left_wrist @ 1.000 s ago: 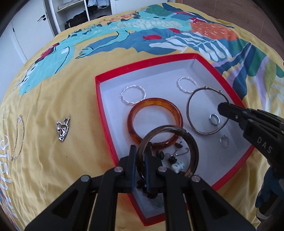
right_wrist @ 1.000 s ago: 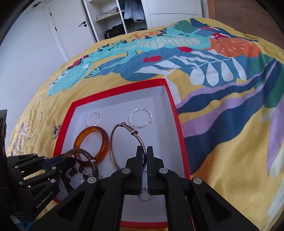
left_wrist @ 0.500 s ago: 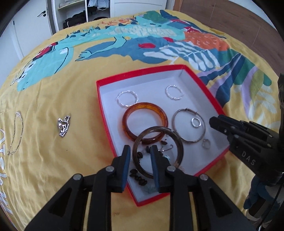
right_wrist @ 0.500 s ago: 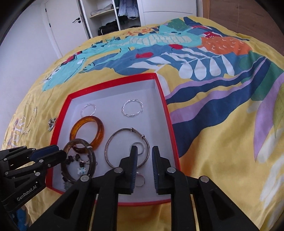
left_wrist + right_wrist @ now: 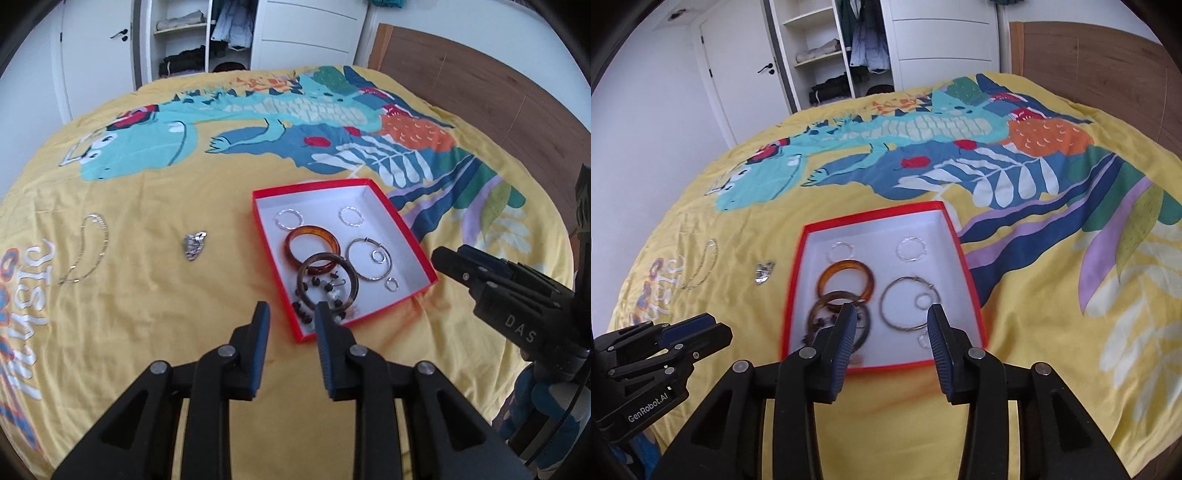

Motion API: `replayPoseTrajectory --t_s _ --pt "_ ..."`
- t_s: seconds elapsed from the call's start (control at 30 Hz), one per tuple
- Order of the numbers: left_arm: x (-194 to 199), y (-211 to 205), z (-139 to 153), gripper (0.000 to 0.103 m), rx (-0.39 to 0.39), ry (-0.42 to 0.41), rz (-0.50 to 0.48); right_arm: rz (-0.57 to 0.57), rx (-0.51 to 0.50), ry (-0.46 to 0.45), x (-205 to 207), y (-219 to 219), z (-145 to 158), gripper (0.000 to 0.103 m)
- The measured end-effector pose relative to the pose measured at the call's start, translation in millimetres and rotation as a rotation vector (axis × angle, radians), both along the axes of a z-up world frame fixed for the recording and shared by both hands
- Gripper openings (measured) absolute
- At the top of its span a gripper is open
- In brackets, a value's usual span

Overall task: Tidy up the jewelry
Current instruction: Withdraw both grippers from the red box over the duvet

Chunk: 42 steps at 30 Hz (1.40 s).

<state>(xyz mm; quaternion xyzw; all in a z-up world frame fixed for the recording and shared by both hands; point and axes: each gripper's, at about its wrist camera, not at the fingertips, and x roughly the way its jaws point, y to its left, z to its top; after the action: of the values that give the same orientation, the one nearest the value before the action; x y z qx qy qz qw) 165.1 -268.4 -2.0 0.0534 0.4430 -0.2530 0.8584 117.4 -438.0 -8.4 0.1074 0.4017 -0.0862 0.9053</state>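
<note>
Left hand-held gripper [image 5: 290, 314]: released, jaws parted and empty, hovering above the bedspread just short of the near-left corner of the red box [image 5: 413, 236].
Right hand-held gripper [image 5: 891, 317]: released wider, nothing between the jaws, poised over the near edge of the box.
Already boxed: amber bangle [image 5: 312, 243], dark bangle [image 5: 328, 280] overlapping it, thin silver hoop [image 5: 373, 264] with a small ring inside, two twisted silver rings at the far end, loose dark beads and earrings [image 5: 321, 291] near the front wall.
Still outside: silver chain [image 5: 86, 251] lying well to the left on the yellow bedspread [image 5: 166, 332], and a small silver clump [image 5: 192, 243] between chain and box.
Likely remaining step: fetching those two pieces, probably with the left side.
Risk, chain: thin and slack on soft wrinkled fabric; pinching cloth along with links, or catching only one end and dragging the rest.
Risk, clump: small and shiny; easy slip from ribbed pads on closing.
Risk, box: light cardboard on bedding; a nudge at the rim could tip it and scatter the beads.
Risk, tangling: dropping the chain onto the bead pile could knot things.
</note>
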Motion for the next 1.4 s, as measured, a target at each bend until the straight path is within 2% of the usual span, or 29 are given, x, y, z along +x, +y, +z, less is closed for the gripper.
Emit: replayPoseTrajectory --t_s 0.07,0.2,0.33,0.47,0.53,0.63,0.73,0.8,0.9,0.97,1.07,1.17,1.3,1.4 --pt "-13 17 15 0.024 -0.009 -0.026 0.021 0.006 -0.011 -0.007 -11 16 14 0.041" --pt "-40 58 40 0.024 -0.053 -0.070 0.075 0.034 -0.081 -0.017 -34 55 50 0.051" --pt "-71 102 58 0.024 -0.044 -0.103 0.109 0.058 -0.112 -0.052 -49 87 76 0.053" --pt "-94 152 84 0.024 0.019 -0.178 0.166 0.078 -0.061 -0.118 -47 112 89 0.053" --pt "-95 177 95 0.024 0.027 -0.191 0.216 0.095 -0.020 -0.147 -44 126 93 0.053" --pt "-93 202 106 0.026 0.017 -0.213 0.289 0.146 -0.041 -0.166 -46 152 103 0.053" --pt "-90 207 109 0.030 0.020 -0.212 0.322 0.182 -0.058 -0.181 -54 170 114 0.053" --pt "-92 210 111 0.031 -0.009 -0.209 0.326 0.193 -0.077 -0.185 -61 177 121 0.054" --pt "-88 210 108 0.037 -0.026 -0.194 0.330 0.188 -0.111 -0.187 -69 180 129 0.063" --pt "-86 213 103 0.038 -0.023 -0.193 0.336 0.172 -0.104 -0.199 -74 178 131 0.066" --pt "-82 224 93 0.039 -0.013 -0.165 0.360 0.138 -0.111 -0.193 -74 176 125 0.067" --pt "-81 237 86 0.040 -0.009 -0.173 0.391 0.107 -0.100 -0.203 -73 177 124 0.067" --pt "-76 244 76 0.040 -0.016 -0.174 0.418 0.119 -0.152 -0.228 -77 189 128 0.068" --pt "-73 240 70 0.040 -0.002 -0.192 0.421 0.098 -0.139 -0.249 -78 185 126 0.075"
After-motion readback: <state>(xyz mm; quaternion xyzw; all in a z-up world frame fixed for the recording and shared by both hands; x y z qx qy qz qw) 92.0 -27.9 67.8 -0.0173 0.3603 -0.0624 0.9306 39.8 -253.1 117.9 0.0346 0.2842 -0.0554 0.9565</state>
